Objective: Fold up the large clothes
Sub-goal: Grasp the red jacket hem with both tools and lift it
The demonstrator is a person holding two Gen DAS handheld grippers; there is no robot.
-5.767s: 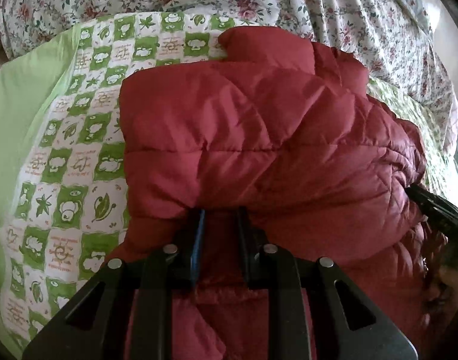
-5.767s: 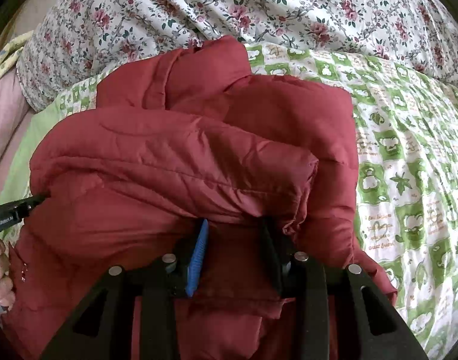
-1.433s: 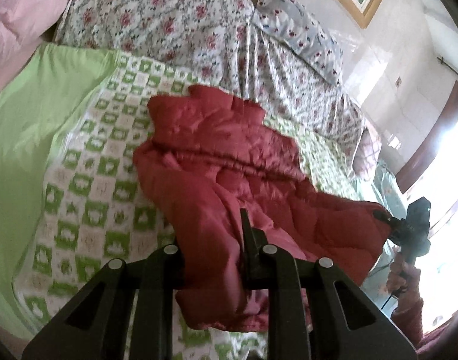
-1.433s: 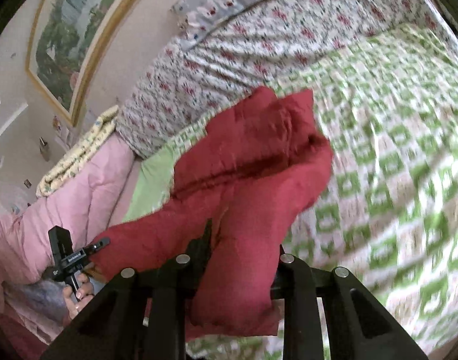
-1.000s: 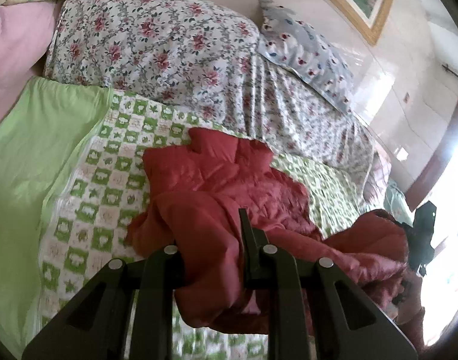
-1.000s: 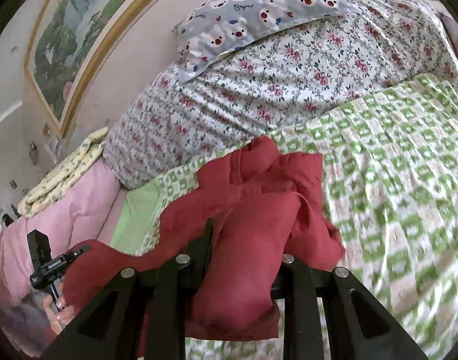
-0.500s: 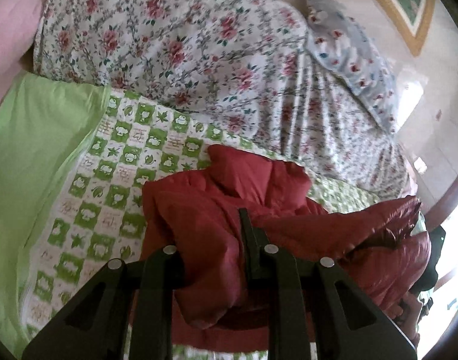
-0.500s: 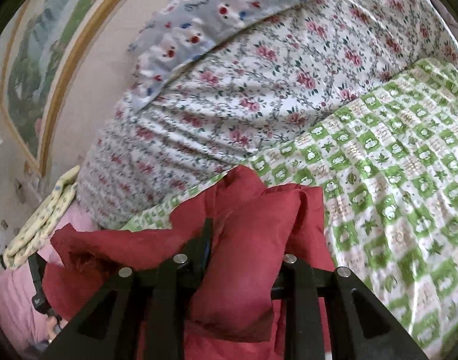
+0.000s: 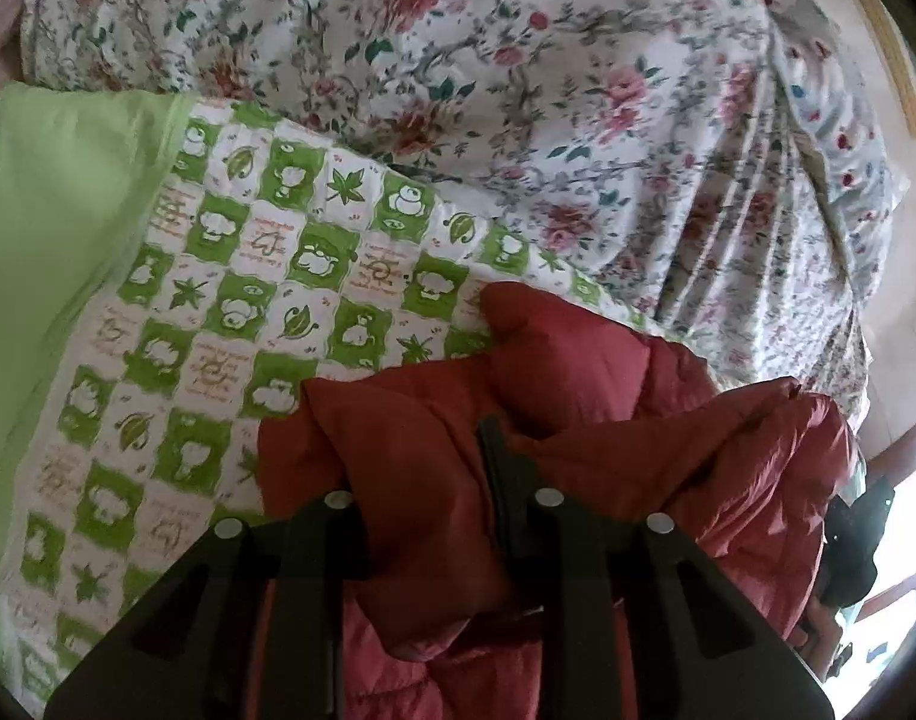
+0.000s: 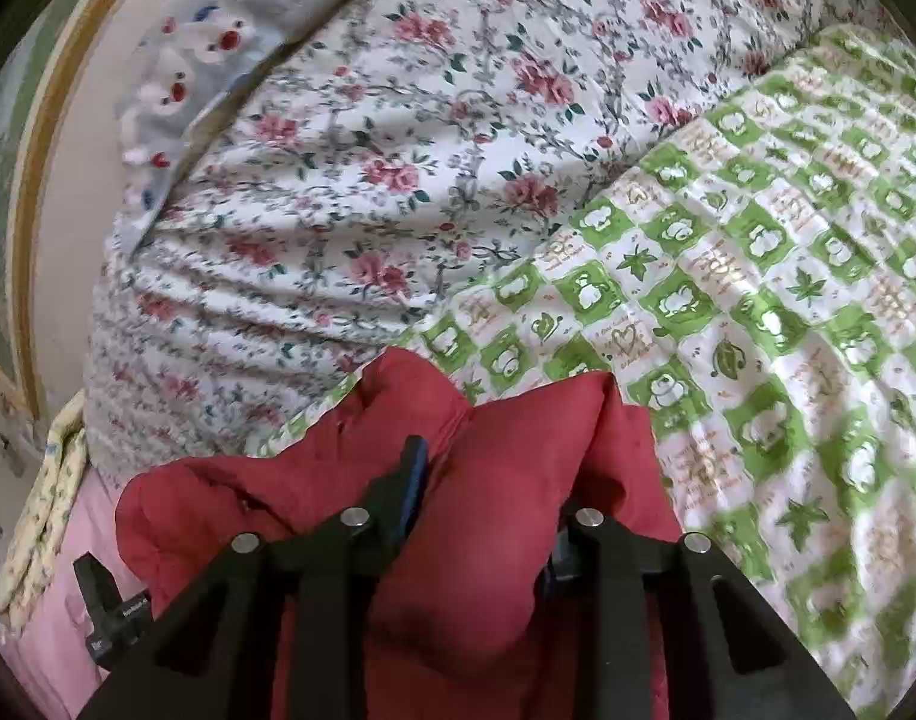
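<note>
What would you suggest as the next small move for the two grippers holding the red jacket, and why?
Probably lower both a touch and let the fold go. The left gripper and right gripper each have a bunch of the jacket between their jaws, which are opening, and the carried edge already lies over the collar end on the green quilt.

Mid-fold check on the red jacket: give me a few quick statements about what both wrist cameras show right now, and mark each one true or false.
1. Red jacket fabric sits between the jaws of the left gripper. True; those jaws are opening.
2. The right gripper is empty. False: jacket fabric bulges between its opening jaws.
3. The jacket lies on a green-and-white checked blanket. True.
4. The bedding behind the jacket is plain blue. False: it is a floral quilt.
5. A framed picture hangs on the wall. True.
</note>
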